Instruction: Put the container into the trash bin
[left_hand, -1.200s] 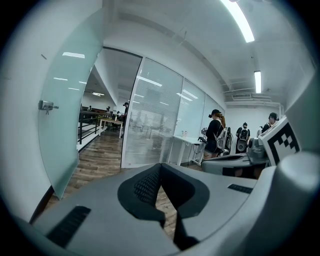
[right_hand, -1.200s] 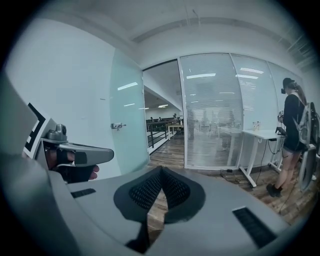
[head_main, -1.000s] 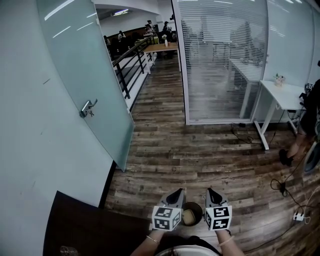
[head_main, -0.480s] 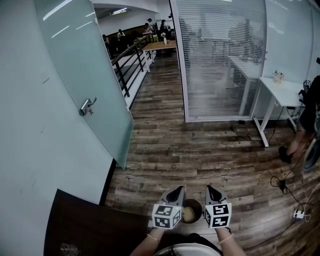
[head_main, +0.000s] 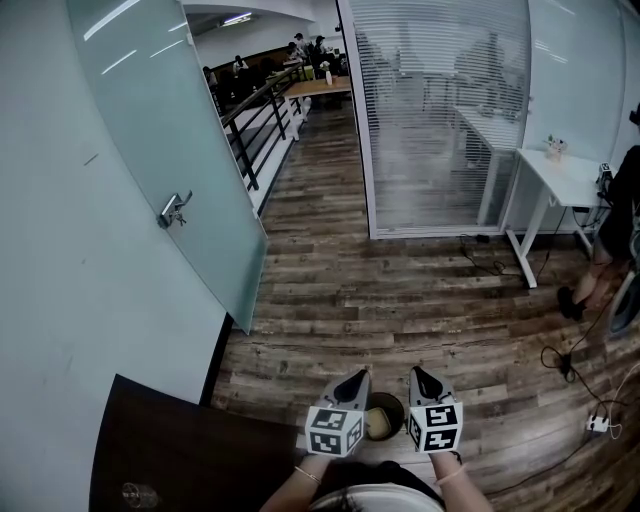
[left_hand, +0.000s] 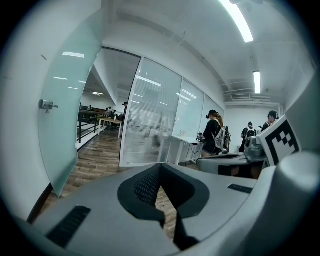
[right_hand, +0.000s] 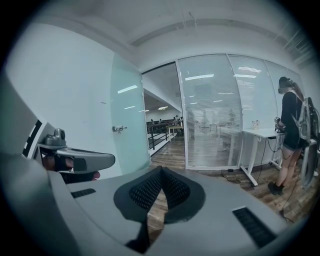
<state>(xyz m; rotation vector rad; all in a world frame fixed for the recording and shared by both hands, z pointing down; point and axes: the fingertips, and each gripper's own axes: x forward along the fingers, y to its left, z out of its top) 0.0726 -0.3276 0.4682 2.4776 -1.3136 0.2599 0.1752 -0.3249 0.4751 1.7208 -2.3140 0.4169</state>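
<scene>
Abreast, left claw (head_main: 354, 379) and right claw (head_main: 417, 375), tips together.

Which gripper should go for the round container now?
Right, marginally. The container sits between the left gripper and right gripper, close to both, both shut and empty. The dark counter crowds the left one; the right has open floor beside it. No trash bin in view.

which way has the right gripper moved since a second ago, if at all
No. The right gripper keeps the same gap from the edge of the dark table at lower left; any shift is too small to call.
</scene>
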